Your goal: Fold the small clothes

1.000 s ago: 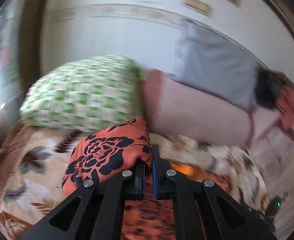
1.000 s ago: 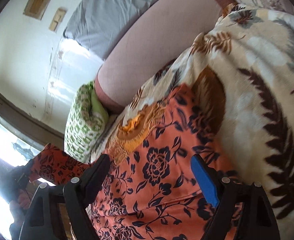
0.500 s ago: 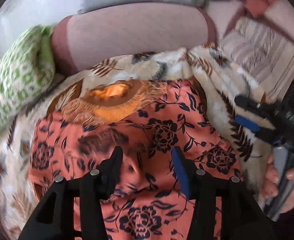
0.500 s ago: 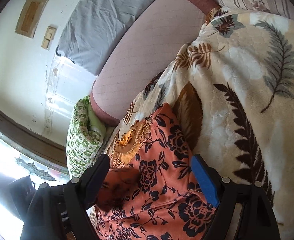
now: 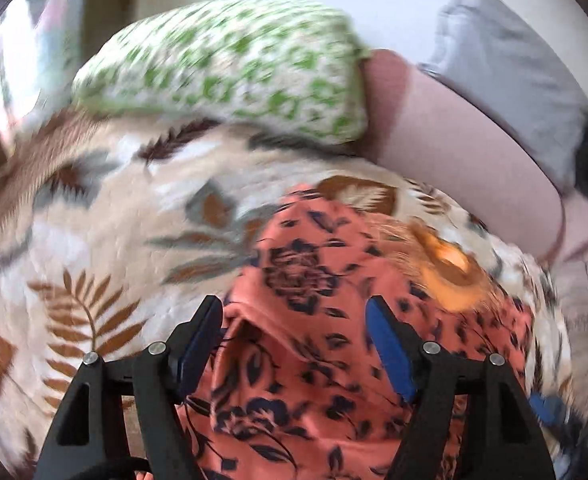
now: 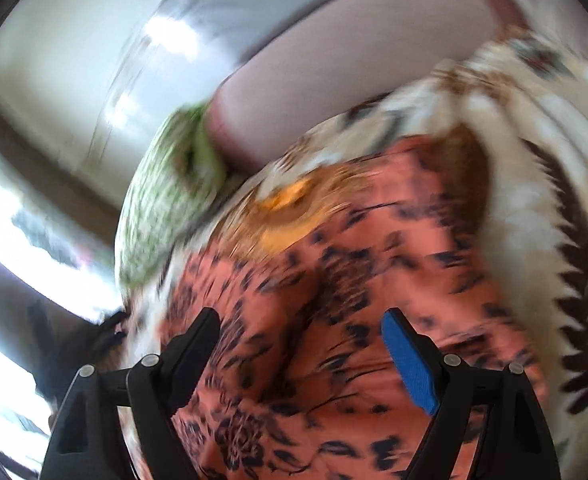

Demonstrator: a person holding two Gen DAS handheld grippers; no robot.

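Both the left gripper (image 5: 294, 320) and right gripper (image 6: 300, 332) are hovering wide apart, gripping nothing, over the orange floral-print cloth garment (image 5: 314, 360).

Garment (image 5: 306, 360): thin woven cloth, matt, orange floral print. Blanket (image 5: 106, 240): plush fleece, fuzzy nap, leaf pattern. Pillow (image 5: 230, 68): printed cotton cloth, matt. Left gripper (image 5: 294, 336): matt black plastic, metal screws, blue pad linings.

Orange garment (image 5: 314, 320) with dark flowers; cream leaf-print blanket (image 5: 106, 248); green-checked pillow (image 5: 230, 68).
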